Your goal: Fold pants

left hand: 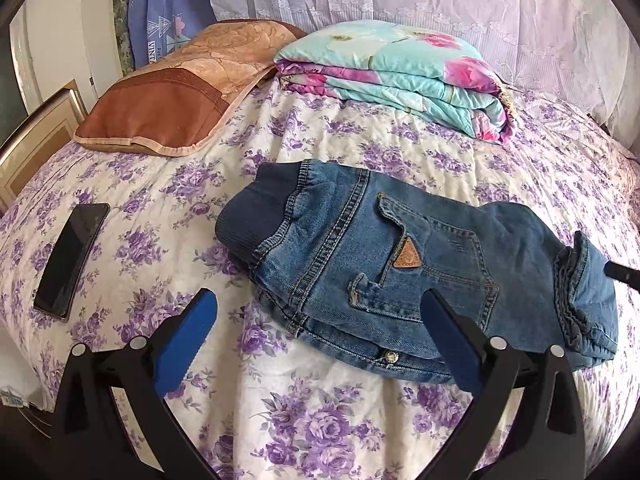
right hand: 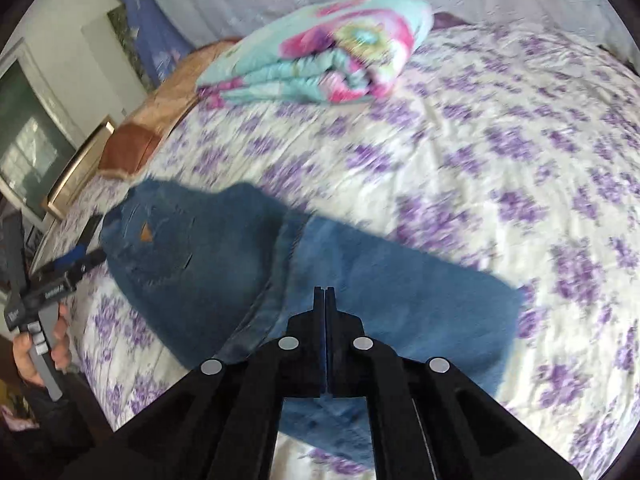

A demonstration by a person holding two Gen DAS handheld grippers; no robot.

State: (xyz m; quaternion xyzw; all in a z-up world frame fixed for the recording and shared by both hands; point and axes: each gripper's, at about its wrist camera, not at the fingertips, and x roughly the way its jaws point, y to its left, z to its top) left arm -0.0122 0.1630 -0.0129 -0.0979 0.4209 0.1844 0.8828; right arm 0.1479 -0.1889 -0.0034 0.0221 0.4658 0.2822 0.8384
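A black phone (left hand: 72, 258) lies flat on the purple-flowered bedspread (left hand: 320, 420). Behind it rests a brown pillow (left hand: 160, 116), and beside that sits 1 folded floral quilt (left hand: 400, 80).

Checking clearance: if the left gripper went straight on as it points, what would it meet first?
Probably the jeans: the open left gripper points down at their near edge, though depth is unclear.

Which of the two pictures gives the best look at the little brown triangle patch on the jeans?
The left wrist view: the patch is sharp there, sitting at the pocket flap on the folded jeans. In the right wrist view the patch is only a tiny, blurred orange-brown speck far off to the left.
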